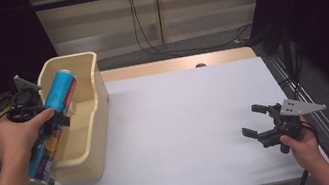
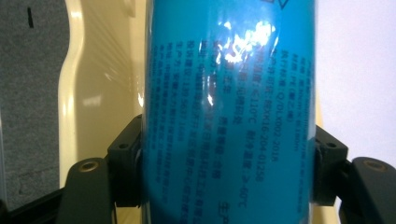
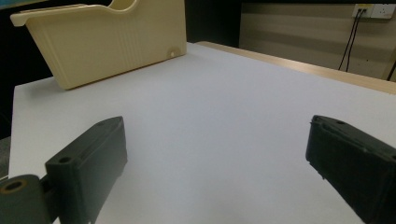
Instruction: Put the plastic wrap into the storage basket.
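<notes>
The left gripper (image 1: 58, 118) clamps a glossy blue cylindrical tube (image 1: 53, 123), tilted over the rim of a smooth cream plastic bin (image 1: 89, 110) at the matte white bench's (image 1: 184, 130) left edge. The right gripper (image 1: 254, 120) hovers well apart, jaws wide, empty.

dim dark surroundings, bright white table (image 1: 184, 130), glare on the blurred blue tube (image 2: 229, 112).

One blue cylindrical can (image 1: 58, 121), at 9 o'clock; one cream plastic bin (image 1: 86, 116), also at 9 o'clock; two black grippers, left (image 1: 53, 119) and right (image 1: 254, 120); one white tabletop (image 1: 183, 125).
</notes>
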`<state>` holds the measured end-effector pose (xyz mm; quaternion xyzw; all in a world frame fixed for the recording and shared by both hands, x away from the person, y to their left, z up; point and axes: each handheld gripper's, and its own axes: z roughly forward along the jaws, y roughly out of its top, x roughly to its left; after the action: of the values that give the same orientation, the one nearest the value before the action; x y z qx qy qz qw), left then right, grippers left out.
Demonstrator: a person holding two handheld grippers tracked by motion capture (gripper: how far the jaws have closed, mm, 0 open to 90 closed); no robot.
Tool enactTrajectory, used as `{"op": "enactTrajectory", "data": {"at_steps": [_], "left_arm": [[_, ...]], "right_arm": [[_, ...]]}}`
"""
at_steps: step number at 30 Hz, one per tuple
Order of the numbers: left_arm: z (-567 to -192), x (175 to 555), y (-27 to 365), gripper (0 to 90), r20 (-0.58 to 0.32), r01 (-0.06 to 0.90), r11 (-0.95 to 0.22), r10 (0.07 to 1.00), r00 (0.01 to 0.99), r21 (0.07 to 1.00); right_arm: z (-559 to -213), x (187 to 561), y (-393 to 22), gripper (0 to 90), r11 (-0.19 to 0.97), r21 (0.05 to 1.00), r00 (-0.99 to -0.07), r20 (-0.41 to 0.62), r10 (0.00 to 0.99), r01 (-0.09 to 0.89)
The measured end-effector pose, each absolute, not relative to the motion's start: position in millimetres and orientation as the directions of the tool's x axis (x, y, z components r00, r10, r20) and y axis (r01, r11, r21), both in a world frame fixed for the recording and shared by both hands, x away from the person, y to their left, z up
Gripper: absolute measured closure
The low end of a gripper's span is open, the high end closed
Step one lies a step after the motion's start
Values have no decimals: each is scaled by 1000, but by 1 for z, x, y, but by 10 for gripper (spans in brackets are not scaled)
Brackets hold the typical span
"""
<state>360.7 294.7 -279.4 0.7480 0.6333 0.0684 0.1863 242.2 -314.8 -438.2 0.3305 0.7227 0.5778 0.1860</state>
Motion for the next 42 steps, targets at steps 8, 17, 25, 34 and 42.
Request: {"op": "enactTrajectory", "data": {"at_steps": [8,17,25,34,42], "left_arm": [[-285,363,296,314,-138,926,-113,975,173,361],[-285,368,289,311,-117,931,-142,975,191,338],[-250,368,281,297,-136,885,-134,967,214,446],[-254,374,249,240,-185,853,-186,933,309,488],[-257,376,219,222,-218,835,-234,898,381,498]], "right_arm": [[-439,242,-315,50,113,958,-711,114,694,264],[-438,242,-315,49,114,958,-712,113,693,263],[-438,242,-314,49,119,959,-717,108,689,259],[-438,242,-314,48,117,959,-716,109,690,259],[-440,244,-310,48,128,957,-720,105,687,261]]}}
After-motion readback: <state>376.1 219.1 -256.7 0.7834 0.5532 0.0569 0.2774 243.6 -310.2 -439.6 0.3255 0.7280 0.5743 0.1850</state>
